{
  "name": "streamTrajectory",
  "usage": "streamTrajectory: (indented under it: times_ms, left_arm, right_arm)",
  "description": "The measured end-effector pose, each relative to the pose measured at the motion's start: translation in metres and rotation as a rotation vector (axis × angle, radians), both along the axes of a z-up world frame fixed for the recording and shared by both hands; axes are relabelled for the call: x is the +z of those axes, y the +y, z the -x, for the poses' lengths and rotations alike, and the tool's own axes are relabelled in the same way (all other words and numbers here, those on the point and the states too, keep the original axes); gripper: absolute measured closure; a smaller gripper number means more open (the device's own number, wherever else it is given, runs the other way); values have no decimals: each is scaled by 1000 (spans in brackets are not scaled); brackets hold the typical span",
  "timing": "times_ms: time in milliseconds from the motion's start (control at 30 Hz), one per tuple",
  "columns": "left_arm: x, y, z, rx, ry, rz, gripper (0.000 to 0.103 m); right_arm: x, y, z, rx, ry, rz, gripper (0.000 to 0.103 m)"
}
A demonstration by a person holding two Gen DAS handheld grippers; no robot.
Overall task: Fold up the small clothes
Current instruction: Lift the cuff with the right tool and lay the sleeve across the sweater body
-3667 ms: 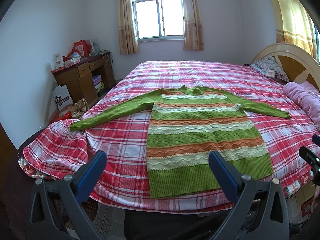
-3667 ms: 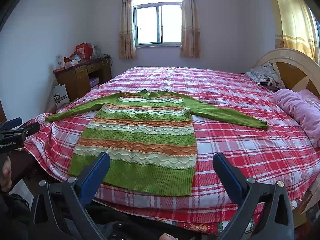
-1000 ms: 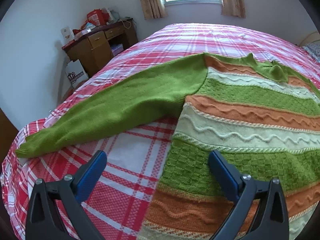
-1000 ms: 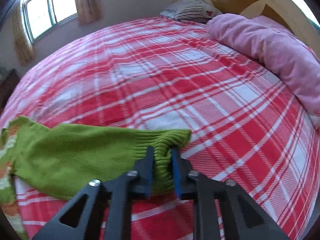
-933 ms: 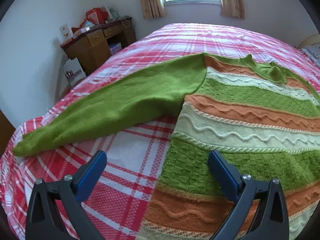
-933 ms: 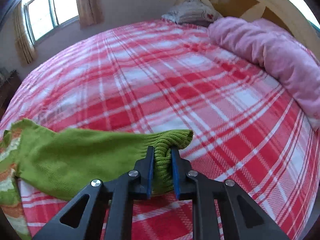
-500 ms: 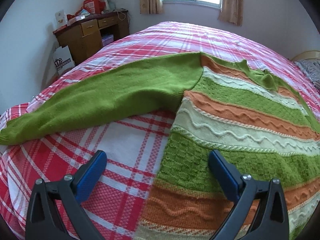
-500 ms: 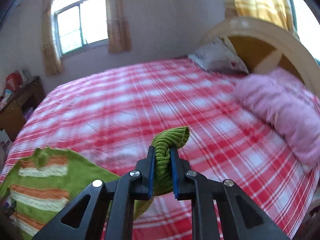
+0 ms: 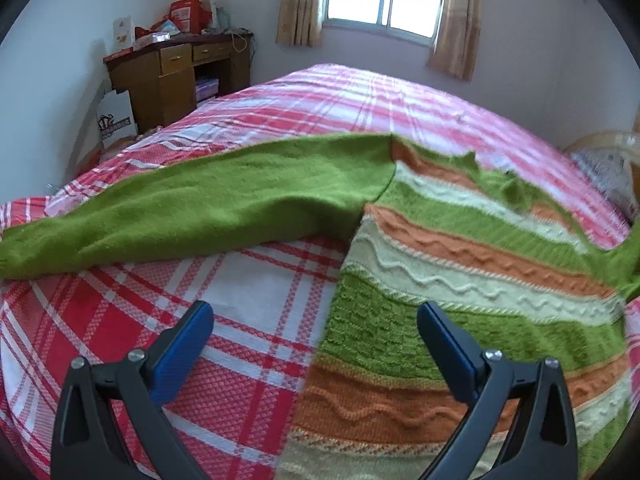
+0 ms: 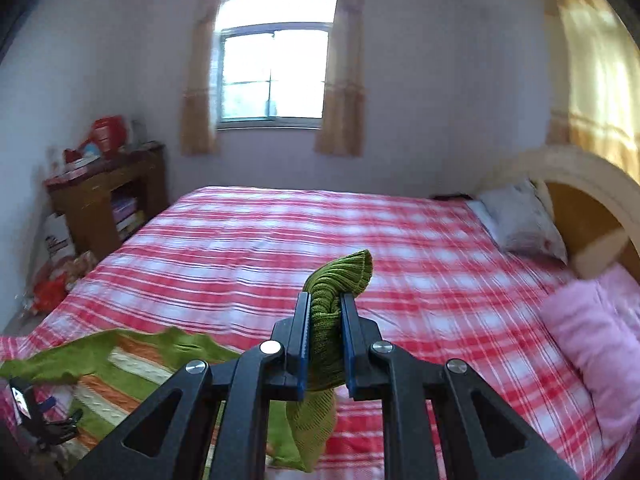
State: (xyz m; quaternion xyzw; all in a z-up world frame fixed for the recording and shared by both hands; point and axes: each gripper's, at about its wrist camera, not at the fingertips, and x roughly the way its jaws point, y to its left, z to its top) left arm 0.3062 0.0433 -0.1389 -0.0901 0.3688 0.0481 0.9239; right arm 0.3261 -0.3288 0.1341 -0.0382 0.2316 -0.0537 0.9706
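A green, orange and cream striped sweater [image 9: 472, 280] lies flat on the red plaid bed [image 9: 248, 320]. Its left sleeve [image 9: 192, 208] stretches out to the left. My left gripper [image 9: 314, 332] hovers open over the sweater's left edge, with nothing between its fingers. My right gripper [image 10: 325, 324] is shut on the ribbed cuff of the right sleeve [image 10: 340, 276] and holds it high above the bed; the sleeve hangs down below the jaws. The sweater body [image 10: 132, 368] shows at lower left in the right wrist view.
A wooden desk [image 9: 176, 76] with boxes stands at the far left by the wall. A pink blanket [image 10: 592, 344], a pillow [image 10: 520, 224] and a curved headboard [image 10: 580, 196] lie to the right. A window [image 10: 272, 72] is beyond the bed.
My right gripper has lifted the cuff well up off the bed and swung toward the sweater body. The left gripper has drifted slightly and tilted, still open.
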Motion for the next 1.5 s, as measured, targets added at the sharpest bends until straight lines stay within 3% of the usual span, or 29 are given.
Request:
streamTrajectory:
  times_ms: [200,433,667,1000,1300,1333,1367,1433,1500]
  left_arm:
    - [8,12,10,18,-43,-6,0]
    - [11,18,18,26,-69,-21,0]
    - [12,18,28,14,-70,-28,0]
    - [13,9,39,-12,-54,-81,0]
    - [14,-3,40,-30,-28,-113,0]
    - [14,-5,40,-34,-26,-120,0]
    - [16,-8,41,-41,-24,-128,0]
    - [21,-10,42,-56,-23,-145,0]
    - [25,-10,43,-63,-30,-155,0]
  right_arm:
    - [2,74,-19,129,6,38,90]
    - [-28,151,-34,277,50,91,90]
    - [-106,221,-52,399,149,125,90]
    - [-233,265,-80,418,274,47,90]
    - [-263,282,-78,493,300,-54,89]
    - [-266,282,-77,545,318,-89,82]
    - [-266,282,-74,566,327,-101,60]
    - [-261,273,-65,596,322,-121,33]
    - [-255,255,-49,610,300,-130,33]
